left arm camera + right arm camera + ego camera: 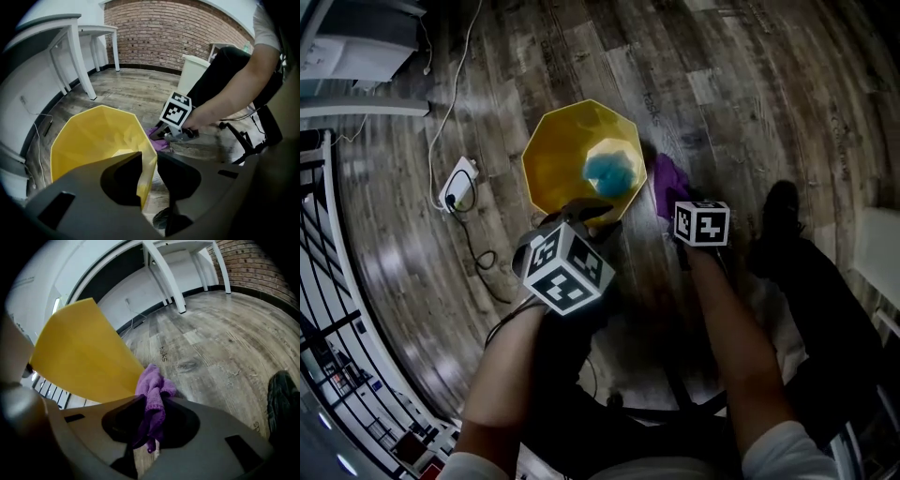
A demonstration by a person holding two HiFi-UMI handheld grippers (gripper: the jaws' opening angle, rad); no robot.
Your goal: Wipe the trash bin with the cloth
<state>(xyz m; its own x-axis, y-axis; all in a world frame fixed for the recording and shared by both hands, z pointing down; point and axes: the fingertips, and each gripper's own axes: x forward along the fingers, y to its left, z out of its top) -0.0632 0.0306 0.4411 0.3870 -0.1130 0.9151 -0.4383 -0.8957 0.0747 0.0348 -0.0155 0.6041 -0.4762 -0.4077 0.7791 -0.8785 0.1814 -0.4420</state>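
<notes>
Bin: yellow faceted trash bin (561,155), upright on the wood floor (750,84), open top facing up
Inside: crumpled blue wad (609,171) down at the bottom, no clue what it actually is
Left hand: left gripper (586,212) angled steeply down at the near rim, jaws apart and straddling the bin wall, one jaw inside and one outside, not squeezing, sliver of a gap on the outer side
Right hand: right gripper (671,201) clamped tight on the purple cloth (667,176), a bunch poking out past the tips and a tail dangling below
Cloth spot: right next to the bin's right outer side, low down; actual contact hard to call
Floor bits: white power strip (457,184) with its cable left of the bin, dark shoe (780,211) off to the right
Backdrop: brick wall (187,33) and white table (70,28) legs, seen from the left gripper view
</notes>
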